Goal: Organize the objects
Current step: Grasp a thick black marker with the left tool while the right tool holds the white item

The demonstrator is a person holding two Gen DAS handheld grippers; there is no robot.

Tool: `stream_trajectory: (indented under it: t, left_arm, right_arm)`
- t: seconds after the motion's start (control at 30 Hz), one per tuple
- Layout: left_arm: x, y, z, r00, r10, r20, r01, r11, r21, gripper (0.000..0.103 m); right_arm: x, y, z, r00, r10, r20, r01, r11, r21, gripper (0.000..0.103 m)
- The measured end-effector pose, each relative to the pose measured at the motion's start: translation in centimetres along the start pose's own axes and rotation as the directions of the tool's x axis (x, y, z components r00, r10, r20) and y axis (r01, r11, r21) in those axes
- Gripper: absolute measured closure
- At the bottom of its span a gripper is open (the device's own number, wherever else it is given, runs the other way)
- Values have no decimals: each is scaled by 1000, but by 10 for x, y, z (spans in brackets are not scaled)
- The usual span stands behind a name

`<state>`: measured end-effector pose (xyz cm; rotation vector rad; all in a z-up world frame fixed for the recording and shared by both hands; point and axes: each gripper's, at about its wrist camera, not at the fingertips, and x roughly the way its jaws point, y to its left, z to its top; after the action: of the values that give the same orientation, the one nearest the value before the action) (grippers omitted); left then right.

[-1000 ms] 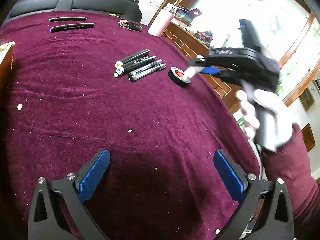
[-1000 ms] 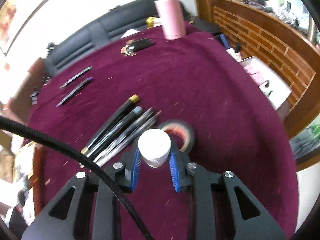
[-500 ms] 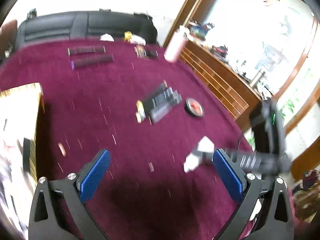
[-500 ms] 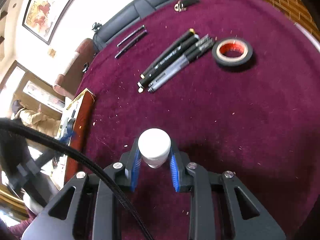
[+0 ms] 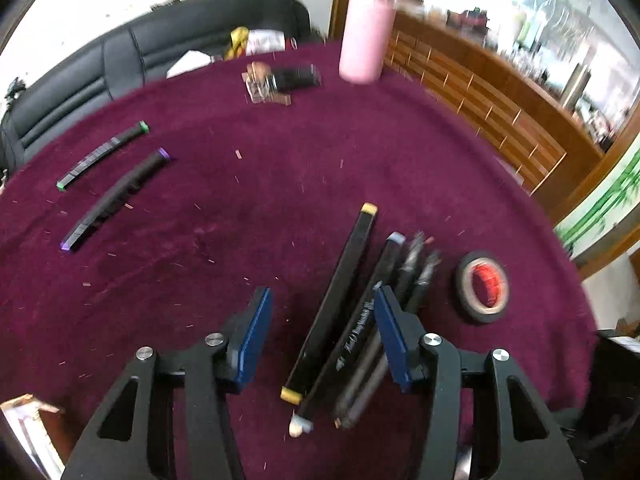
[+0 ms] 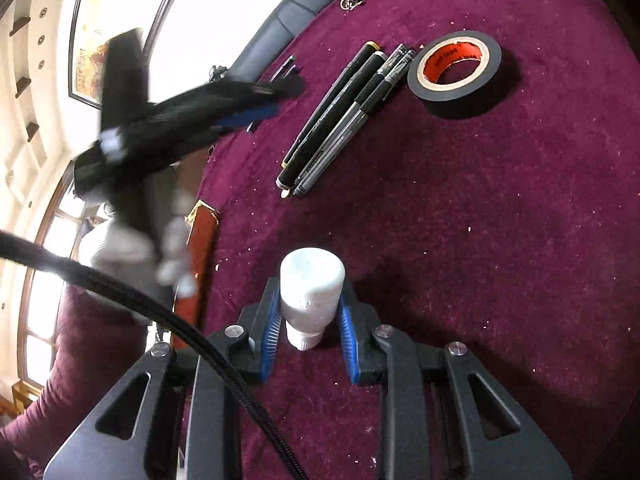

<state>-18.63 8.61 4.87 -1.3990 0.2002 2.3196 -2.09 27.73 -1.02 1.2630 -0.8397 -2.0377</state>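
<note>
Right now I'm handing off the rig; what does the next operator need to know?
Right tongs: shut on the white bottle, held above the maroon tablecloth.
Left tongs: open, empty, hovering over the near ends of the row of pens.
Black tape roll lies just right of the pens; two more pens lie apart, far left.
Done: bottle picked up. Left: set the bottle down, then gather the pens.

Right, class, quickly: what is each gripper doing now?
Left gripper: open, over the markers.
Right gripper: shut on the white bottle.
</note>
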Motion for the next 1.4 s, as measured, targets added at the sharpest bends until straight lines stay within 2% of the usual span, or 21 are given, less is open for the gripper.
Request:
stream_trajectory:
  t: [0.03,0.13,0.27,0.33,0.37,0.43,0.5,0.57,0.63,0.73,0.8,0.9,0.93,1.03,1.07,1.13,1.2,1.23,1.3,1.37,1.4]
  left_arm:
    - [7,1,-2,1000,2,-12,-2,1000,-6,57]
    - [13,6,-2,998,-59,5,59,997,-49,56]
    - [11,0,-8,998,-59,30,60,998,-33,53]
    - [14,0,-8,995,-97,11,98,994,-56,56]
    - [14,-8,-11,999,-46,6,47,999,-10,60]
    - [18,-10,-9,999,-36,1,36,999,8,61]
    - [14,4,-9,996,-92,-13,91,994,-67,68]
    - [13,23,-9,990,-141,1,140,978,-152,68]
    - [12,34,-10,991,-129,17,130,977,-169,68]
    - [16,26,-7,997,-79,-10,77,990,-121,68]
    - [13,22,-7,994,-108,10,109,987,-115,68]
    - [14,34,-3,990,-134,46,140,972,-190,68]
    - [16,38,-3,991,-124,43,130,969,-208,68]
    - [16,47,-4,999,-24,27,30,972,-234,70]
    - [17,44,-5,999,21,25,-16,979,-201,77]
    - [21,31,-2,995,99,16,-97,988,-123,78]
    - [27,12,-1,979,203,12,-203,979,-7,80]
    - [28,6,0,972,235,20,-236,972,19,80]
    - [29,-1,-1,967,252,25,-253,966,50,91]
    - [29,-4,-5,963,269,34,-271,958,93,93]
    - [28,-2,-6,967,251,33,-253,964,86,92]
  right_arm:
    - [1,0,0,1000,3,-3,-3,1000,-2,79]
    - [4,1,1,1000,11,-8,-11,1000,-1,79]
    - [9,2,2,1000,16,-5,-16,1000,9,79]
    - [11,2,2,1000,20,-3,-20,1000,13,79]
    - [12,2,3,1000,22,-3,-22,1000,14,79]
    - [14,3,3,1000,26,-1,-26,999,18,79]
    - [16,4,4,1000,29,0,-29,999,20,79]
    - [19,4,4,999,32,1,-32,999,22,79]
    - [22,6,5,1000,31,2,-31,999,21,79]
    - [26,7,6,1000,30,2,-30,999,20,79]
    - [29,9,6,1000,30,2,-30,999,19,79]
    - [31,8,6,999,34,3,-34,999,22,79]
    - [32,9,6,999,36,5,-36,999,23,79]
    - [37,9,6,999,35,5,-35,999,23,79]
    - [38,10,6,999,36,4,-36,999,24,79]
    - [30,8,5,999,41,5,-41,999,29,79]
    - [25,0,12,999,45,5,-46,998,32,79]
    - [24,-1,15,999,47,5,-47,998,33,79]
    - [21,-3,14,999,45,6,-45,999,30,80]
    - [21,-1,14,1000,29,6,-29,999,17,80]
    - [22,1,13,1000,18,5,-18,1000,7,80]
